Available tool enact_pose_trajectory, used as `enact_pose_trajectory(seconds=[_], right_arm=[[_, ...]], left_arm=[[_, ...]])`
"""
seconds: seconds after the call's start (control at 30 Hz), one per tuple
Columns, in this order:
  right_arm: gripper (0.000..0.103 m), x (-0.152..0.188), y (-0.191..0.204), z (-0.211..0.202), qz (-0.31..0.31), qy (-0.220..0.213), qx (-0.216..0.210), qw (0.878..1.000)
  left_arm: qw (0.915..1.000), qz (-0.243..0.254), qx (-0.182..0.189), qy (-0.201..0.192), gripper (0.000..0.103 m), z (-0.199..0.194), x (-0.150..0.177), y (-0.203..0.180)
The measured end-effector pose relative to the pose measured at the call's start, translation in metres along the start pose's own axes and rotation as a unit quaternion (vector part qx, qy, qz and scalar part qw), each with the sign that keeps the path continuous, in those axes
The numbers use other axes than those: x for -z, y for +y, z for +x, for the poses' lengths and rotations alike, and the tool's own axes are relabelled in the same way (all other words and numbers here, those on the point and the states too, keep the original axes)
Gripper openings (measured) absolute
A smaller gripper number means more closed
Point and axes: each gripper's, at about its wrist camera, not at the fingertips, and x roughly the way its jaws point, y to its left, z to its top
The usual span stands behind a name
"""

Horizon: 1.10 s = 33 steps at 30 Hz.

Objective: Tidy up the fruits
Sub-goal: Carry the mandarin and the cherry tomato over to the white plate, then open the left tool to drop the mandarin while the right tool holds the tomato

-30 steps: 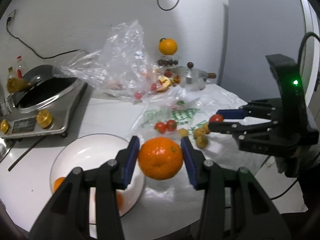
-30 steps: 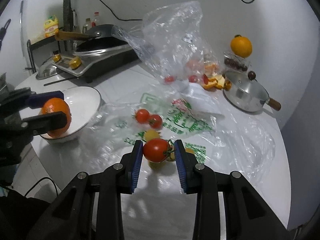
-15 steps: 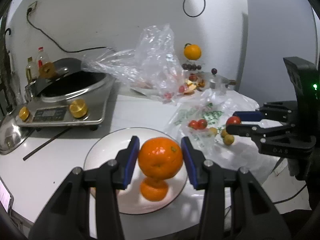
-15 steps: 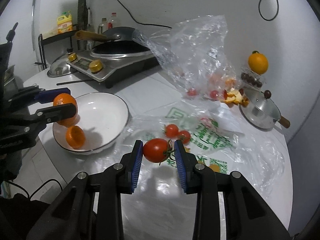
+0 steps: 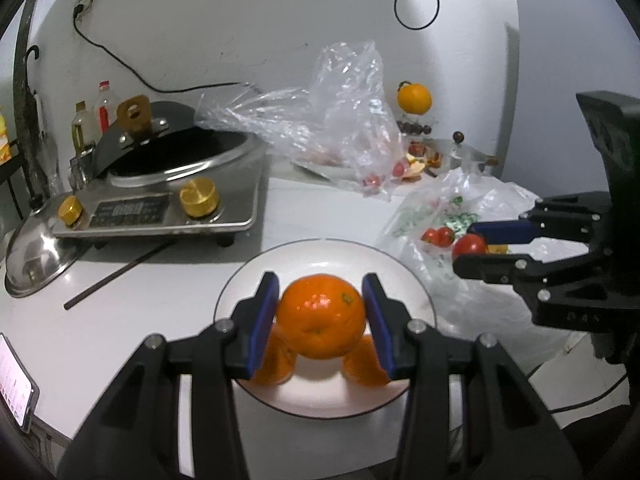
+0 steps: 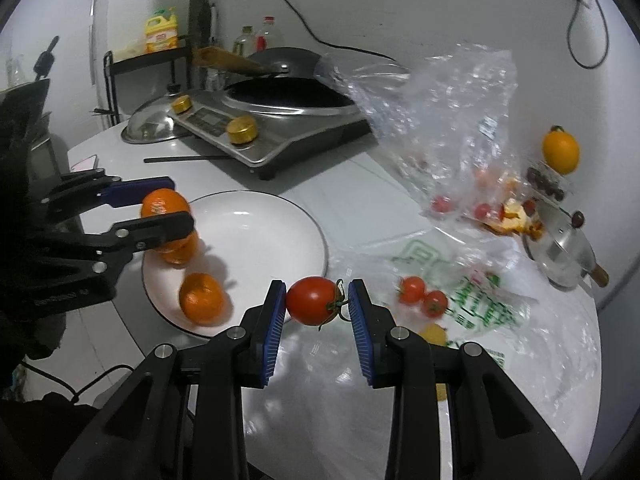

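Orange mandarin (image 5: 321,322) clamped between blue pads of left gripper (image 5: 322,320), held over white plate (image 5: 320,252). Two more mandarins (image 6: 201,298) on plate. Right gripper (image 6: 316,304) pinches red tomato (image 6: 313,301) at plate's 3 o'clock, above plastic bag (image 6: 472,308) with two cherry tomatoes (image 6: 423,296).

Left wrist view close over the white plate (image 5: 404,268), facing the wall, right wrist view beside it, angled toward the stove (image 6: 280,128), both sharing plate, stove, bags.
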Motion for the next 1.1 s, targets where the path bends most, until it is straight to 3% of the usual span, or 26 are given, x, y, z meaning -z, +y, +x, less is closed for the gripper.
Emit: enact_pose_trajectory(seconds=[0.9,0.97,1.1], right_arm=[[0.034,0.007,0.027,0.052,-0.009,0.057,-0.033,0.998],[0.034,0.008,0.027,0.054,-0.007,0.060,-0.033,0.998],[0.034,0.010,0.028,0.054,-0.005,0.060,-0.036,0.998]], left_arm=[[0.9988,-0.022,0.027,0.034,0.046,0.035,0.009,0.006],[0.9988,-0.030,0.027,0.028,0.054,0.033,0.007,0.007],[0.9989,-0.040,0.020,0.017,0.059,0.027,0.003,0.010]])
